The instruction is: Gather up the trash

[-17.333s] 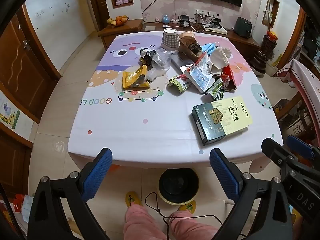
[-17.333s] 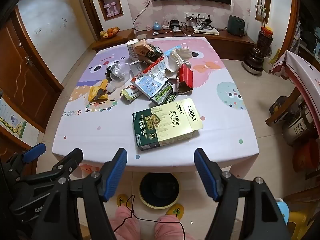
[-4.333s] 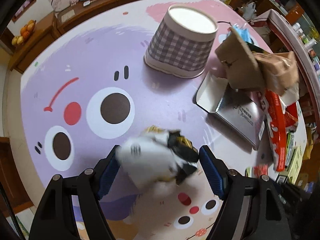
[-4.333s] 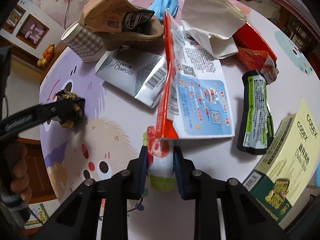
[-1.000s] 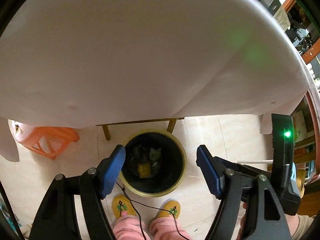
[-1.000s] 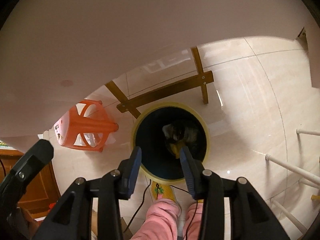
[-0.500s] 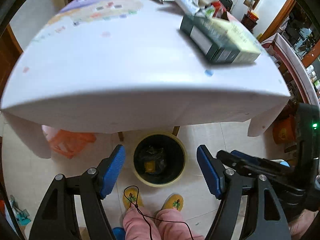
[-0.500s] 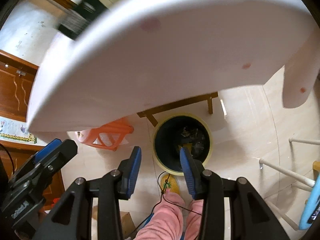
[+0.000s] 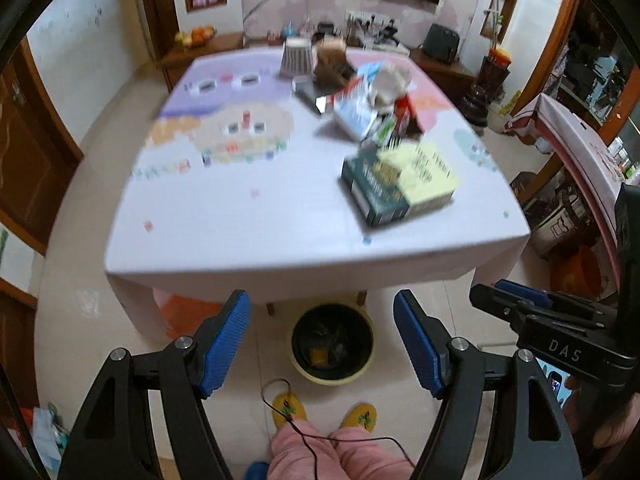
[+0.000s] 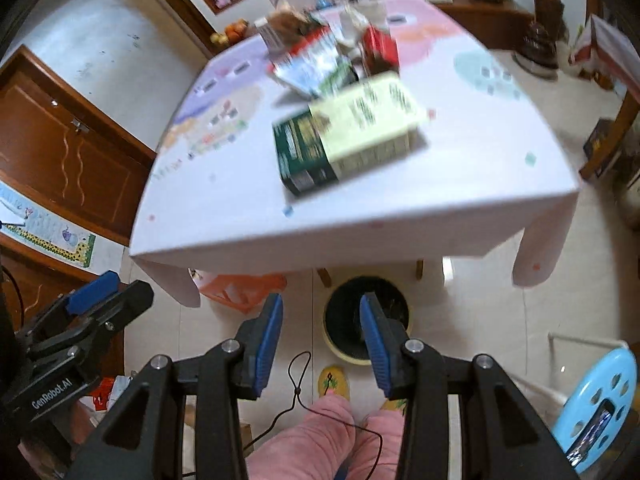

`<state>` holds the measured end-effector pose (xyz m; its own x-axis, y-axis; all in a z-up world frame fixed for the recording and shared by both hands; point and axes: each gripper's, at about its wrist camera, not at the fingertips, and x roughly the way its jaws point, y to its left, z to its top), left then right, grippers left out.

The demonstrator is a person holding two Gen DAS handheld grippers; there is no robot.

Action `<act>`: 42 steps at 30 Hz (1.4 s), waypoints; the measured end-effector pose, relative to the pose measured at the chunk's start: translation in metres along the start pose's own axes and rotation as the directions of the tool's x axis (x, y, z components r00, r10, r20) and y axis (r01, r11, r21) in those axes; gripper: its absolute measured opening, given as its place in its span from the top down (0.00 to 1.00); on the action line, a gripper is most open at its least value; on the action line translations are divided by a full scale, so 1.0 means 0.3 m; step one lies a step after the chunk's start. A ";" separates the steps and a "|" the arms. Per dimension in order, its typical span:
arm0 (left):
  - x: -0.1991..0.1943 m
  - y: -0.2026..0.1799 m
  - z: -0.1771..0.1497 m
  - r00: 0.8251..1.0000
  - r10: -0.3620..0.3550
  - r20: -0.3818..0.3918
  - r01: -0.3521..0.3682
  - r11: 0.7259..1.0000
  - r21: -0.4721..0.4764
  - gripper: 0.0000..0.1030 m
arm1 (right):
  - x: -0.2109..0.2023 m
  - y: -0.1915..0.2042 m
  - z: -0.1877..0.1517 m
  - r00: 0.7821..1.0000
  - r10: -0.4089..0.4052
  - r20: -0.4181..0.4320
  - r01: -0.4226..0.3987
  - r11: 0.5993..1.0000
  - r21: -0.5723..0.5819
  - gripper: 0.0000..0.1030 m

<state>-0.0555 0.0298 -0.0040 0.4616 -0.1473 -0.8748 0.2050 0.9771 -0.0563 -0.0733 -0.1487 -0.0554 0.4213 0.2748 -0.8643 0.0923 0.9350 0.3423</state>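
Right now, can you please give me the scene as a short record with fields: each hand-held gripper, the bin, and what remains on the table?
left hand-held gripper: open, nothing between the pads
right hand-held gripper: open, narrower gap, nothing held
trash bin: on the floor at the table's near edge, some trash inside
table: covered with a cartoon-print cloth
green and yellow box: lying flat near the front right of the table
remaining trash pile: wrappers, paper and a checked cup at the far side; details blurred
person: pink trousers and yellow slippers beside the bin

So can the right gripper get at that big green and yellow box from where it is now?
Probably yes: the right gripper is open and empty, and the box lies near the table's front edge, nothing between.
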 end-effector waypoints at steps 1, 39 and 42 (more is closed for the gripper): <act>-0.024 -0.007 0.013 1.000 0.003 0.017 -0.004 1.000 0.011 0.30 | -0.037 0.008 0.017 1.000 -0.004 0.021 0.005 1.000 -0.012 0.61; 0.317 -0.164 0.641 0.989 -0.101 -0.107 0.128 0.952 0.278 0.30 | -0.158 -0.052 0.405 0.972 -0.170 0.164 0.132 0.966 0.222 0.60; 0.432 -0.213 0.684 0.987 -0.066 -0.148 0.104 0.959 0.264 0.30 | -0.116 -0.099 0.478 0.979 -0.138 0.152 0.107 0.975 0.196 0.61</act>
<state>0.1684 -0.0832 -0.0152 0.3145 -0.1873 -0.9306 0.4721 0.8813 -0.0178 0.0386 -0.2182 0.0174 0.5365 0.1062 -0.8372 0.3115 0.8971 0.3135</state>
